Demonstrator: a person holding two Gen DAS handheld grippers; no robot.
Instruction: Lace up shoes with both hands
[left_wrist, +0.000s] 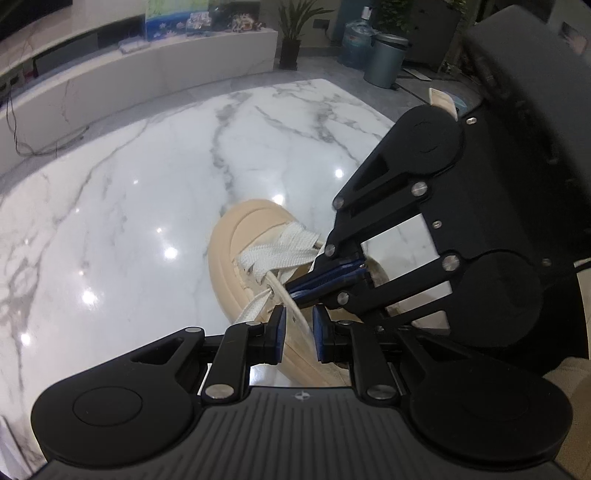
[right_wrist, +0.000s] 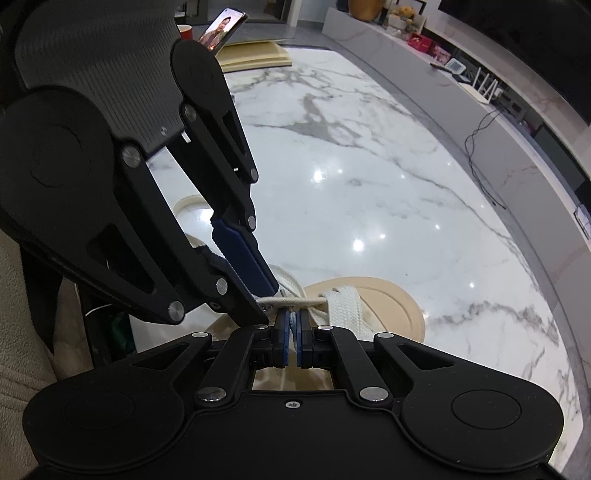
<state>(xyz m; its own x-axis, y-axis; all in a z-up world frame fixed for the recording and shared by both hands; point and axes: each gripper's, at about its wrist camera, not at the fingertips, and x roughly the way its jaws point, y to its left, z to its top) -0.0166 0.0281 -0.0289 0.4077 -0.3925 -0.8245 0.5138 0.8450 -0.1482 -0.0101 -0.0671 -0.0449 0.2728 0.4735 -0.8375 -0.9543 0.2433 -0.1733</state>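
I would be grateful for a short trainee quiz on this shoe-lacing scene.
1. True or false: the right gripper is shut on the white lace.
2. The beige shoe rests on: A) a carpet, B) a marble tabletop, C) a wooden bench.
3. Which gripper shows a gap between its pads, with lace running through it?

Key: 1 true; 2 B; 3 the left gripper.
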